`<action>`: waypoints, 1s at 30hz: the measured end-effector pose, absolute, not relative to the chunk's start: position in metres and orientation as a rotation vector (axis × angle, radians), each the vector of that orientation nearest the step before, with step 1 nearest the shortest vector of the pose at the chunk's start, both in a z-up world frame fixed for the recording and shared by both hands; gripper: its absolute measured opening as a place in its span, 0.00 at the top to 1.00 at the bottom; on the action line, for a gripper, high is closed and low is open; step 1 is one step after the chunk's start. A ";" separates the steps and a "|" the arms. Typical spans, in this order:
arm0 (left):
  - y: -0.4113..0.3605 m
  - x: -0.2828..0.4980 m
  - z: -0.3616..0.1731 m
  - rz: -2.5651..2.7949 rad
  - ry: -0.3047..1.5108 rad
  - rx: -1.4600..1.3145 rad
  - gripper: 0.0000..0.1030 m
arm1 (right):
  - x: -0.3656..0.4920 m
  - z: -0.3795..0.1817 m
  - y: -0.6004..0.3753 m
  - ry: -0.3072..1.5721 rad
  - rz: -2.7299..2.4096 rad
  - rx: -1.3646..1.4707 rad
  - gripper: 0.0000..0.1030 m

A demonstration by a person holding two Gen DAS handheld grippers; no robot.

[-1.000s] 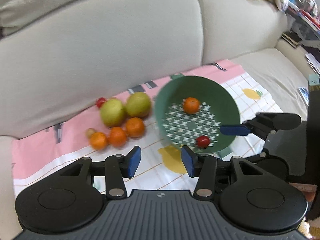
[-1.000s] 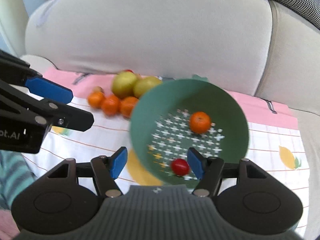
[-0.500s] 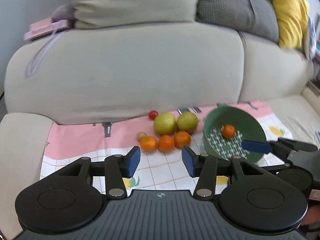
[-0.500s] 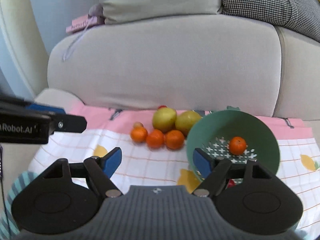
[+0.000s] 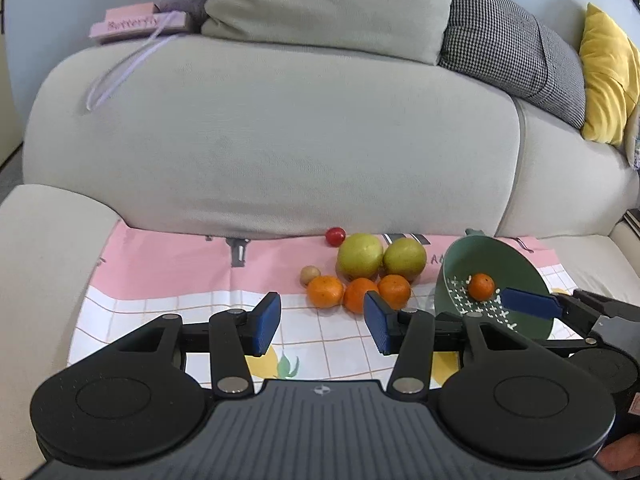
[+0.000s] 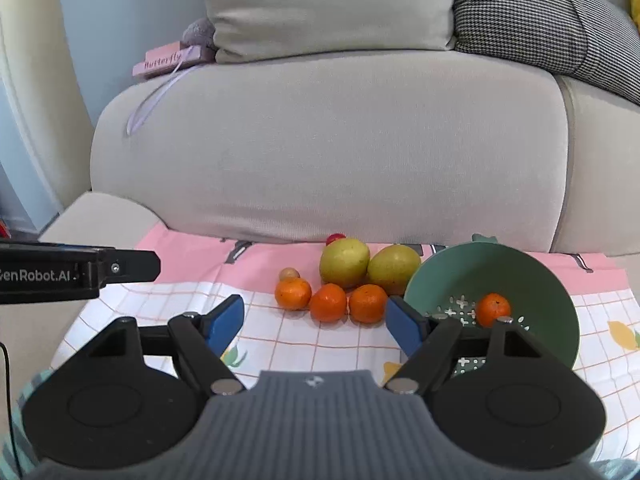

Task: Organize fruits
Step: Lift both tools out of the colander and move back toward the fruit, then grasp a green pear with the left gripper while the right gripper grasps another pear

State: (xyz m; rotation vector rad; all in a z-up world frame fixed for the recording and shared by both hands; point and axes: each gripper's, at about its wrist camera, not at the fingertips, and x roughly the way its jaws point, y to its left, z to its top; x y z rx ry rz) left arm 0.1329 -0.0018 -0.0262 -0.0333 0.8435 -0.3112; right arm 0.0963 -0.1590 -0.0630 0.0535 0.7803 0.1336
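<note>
A green colander bowl (image 5: 516, 256) (image 6: 532, 276) sits tilted on a pink checked cloth (image 5: 168, 272) on the sofa seat, with one orange (image 5: 481, 286) (image 6: 493, 309) inside. Left of it lie three oranges (image 5: 325, 291) (image 6: 328, 302), two yellow-green pears (image 5: 359, 255) (image 6: 344, 262), a small brown fruit (image 5: 310, 274) and a red tomato (image 5: 335, 236). My left gripper (image 5: 322, 322) is open and empty, held back from the fruit. My right gripper (image 6: 316, 322) is open and empty, and its finger shows in the left wrist view (image 5: 528, 303) in front of the bowl.
The grey sofa backrest (image 5: 280, 140) rises right behind the fruit. A sofa arm (image 5: 36, 264) bounds the left side. Cushions (image 5: 512, 48) and a pink "Butterfly" block (image 5: 136, 26) sit on top of the backrest.
Both grippers have pulled back and up from the bowl, so the fruit and bowl look smaller and farther. The red tomato seen in the bowl earlier is now hidden behind the grippers.
</note>
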 end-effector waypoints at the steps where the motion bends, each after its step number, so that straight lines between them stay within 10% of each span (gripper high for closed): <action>1: -0.003 0.135 -0.029 -0.318 0.849 -0.031 0.45 | 0.098 -0.064 -0.158 0.782 0.138 0.036 0.27; 30: -0.068 0.262 -0.115 -0.541 1.042 0.012 0.39 | 0.239 -0.137 -0.191 0.959 0.215 -0.243 0.40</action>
